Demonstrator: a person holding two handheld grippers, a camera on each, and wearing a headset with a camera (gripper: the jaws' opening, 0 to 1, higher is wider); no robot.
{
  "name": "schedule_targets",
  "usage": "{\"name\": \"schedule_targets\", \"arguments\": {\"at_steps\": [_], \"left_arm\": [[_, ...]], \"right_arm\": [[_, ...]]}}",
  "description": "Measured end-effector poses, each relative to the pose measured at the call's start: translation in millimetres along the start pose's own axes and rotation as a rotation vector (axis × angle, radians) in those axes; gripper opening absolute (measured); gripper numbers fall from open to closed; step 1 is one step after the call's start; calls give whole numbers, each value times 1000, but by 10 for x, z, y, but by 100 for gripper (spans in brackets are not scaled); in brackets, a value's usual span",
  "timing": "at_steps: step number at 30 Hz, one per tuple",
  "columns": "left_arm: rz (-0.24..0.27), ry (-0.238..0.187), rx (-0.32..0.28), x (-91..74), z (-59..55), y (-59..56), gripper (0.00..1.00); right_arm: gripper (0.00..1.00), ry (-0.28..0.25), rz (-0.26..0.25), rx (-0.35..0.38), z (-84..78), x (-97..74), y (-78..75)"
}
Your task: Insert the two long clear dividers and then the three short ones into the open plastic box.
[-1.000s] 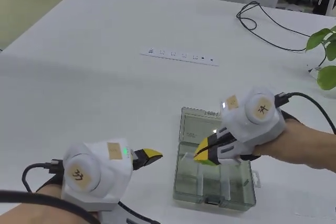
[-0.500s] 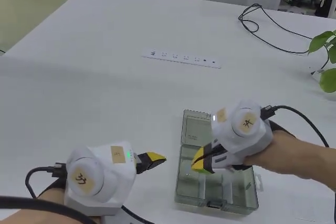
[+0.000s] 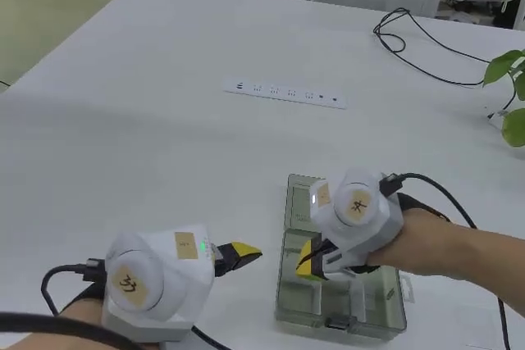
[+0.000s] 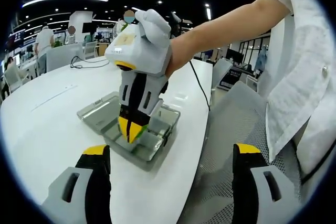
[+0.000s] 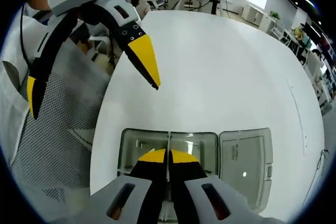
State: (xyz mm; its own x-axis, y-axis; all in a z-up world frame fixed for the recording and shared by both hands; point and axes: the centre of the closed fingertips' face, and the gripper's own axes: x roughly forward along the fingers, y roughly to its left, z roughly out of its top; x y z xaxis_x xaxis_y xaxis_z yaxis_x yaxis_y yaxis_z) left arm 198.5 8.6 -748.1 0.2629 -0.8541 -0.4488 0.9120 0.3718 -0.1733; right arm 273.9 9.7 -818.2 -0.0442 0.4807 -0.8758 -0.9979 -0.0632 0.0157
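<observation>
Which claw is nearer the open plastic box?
Right. The right claw is down over the box, jaws closed on a thin clear divider. The left claw hangs open above bare table, off the box's left side.

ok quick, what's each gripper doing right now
left gripper: open, holding nothing
right gripper: shut on a clear divider, over the box
</observation>
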Motion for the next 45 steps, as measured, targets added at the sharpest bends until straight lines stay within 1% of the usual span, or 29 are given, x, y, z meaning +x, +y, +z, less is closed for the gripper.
{"name": "schedule_targets", "arguments": {"at_steps": [2,7,8,10,18,23,25,27,28,30,33,38,44,45], "left_arm": [[-1,-1,-1,0,4,1,99],[-4,-4,2,7,20,0,99],[-6,-2,4,9,23,-5,99],[-6,-1,7,9,29,-7,99],[-4,6,12,-13,21,-17,99],[1,6,10,-28,23,-22,99],[3,8,12,-30,21,-23,99],[3,10,12,-32,18,-24,99],[3,10,13,-35,20,-26,99],[4,9,13,-39,25,-25,99],[5,11,13,-41,24,-23,99],[4,11,13,-42,30,-26,99],[8,3,8,-36,60,-13,99],[8,4,8,-35,61,-13,99]], "right_arm": [[2,2,1,8,-2,-5,-1],[2,20,-4,-6,5,11,12],[2,34,-7,-10,-20,23,19],[2,36,-8,-16,-15,26,12],[3,19,-33,-18,-21,19,-2],[7,-7,-33,8,-6,-20,28],[8,-33,-41,27,26,-66,21],[9,-78,-46,64,85,-132,10],[9,-104,-46,83,117,-177,8],[10,-131,-55,100,143,-251,-19],[12,-183,-64,137,182,-407,-43],[16,-218,-75,156,135,-608,-52],[23,-244,-90,174,12,-842,-35],[24,-245,-91,174,4,-854,-32]]}}
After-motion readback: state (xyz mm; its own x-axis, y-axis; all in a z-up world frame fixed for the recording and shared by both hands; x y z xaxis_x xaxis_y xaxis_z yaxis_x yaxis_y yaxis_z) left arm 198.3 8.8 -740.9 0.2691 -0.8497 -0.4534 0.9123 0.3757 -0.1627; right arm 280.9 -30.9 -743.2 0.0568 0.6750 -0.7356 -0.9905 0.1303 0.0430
